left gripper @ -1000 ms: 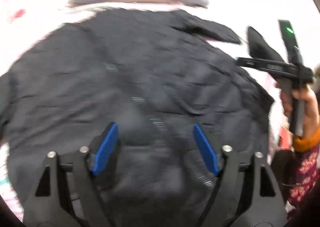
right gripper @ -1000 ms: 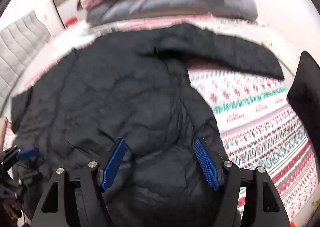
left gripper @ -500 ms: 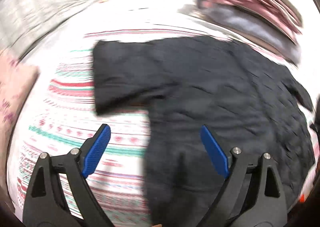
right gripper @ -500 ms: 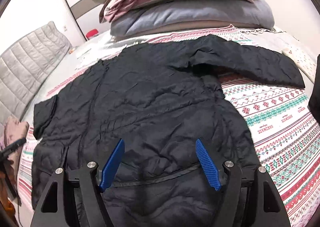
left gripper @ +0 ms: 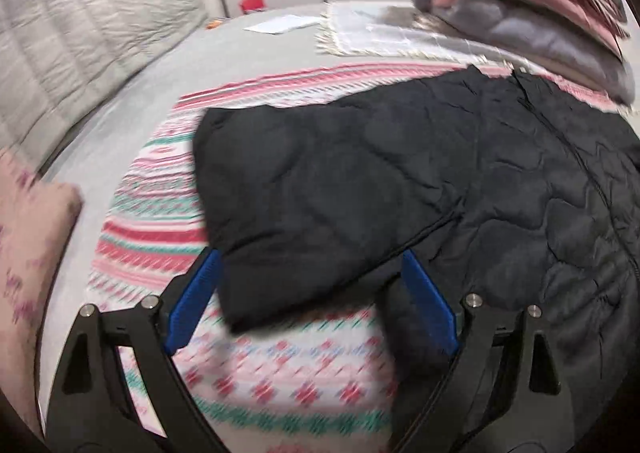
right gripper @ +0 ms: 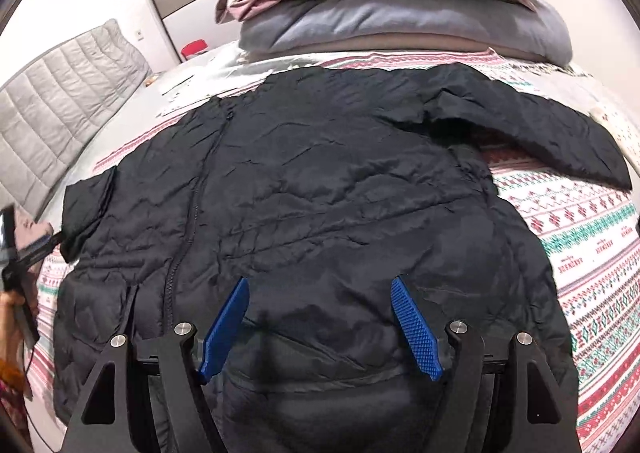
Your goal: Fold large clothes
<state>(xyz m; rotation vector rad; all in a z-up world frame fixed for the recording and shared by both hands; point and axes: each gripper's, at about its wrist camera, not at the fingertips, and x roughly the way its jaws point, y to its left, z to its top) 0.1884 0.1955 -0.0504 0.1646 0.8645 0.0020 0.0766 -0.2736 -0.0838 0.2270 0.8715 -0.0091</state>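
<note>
Bed carries the jacket, spread flat with both sleeves out; no fold looks made yet, so nearly everything is left. Left gripper has its fingers wide, straddling the left sleeve's cuff ungripped. Right gripper hangs wide, empty, over the hem.

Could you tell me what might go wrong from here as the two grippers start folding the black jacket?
The left gripper is open at the cuff of the left sleeve; its fingers might pinch the patterned blanket beneath along with it. The right sleeve lies creased and spread outward, so a fold could trap wrinkles. The right gripper is open over the hem of the black jacket, gripping nothing.
</note>
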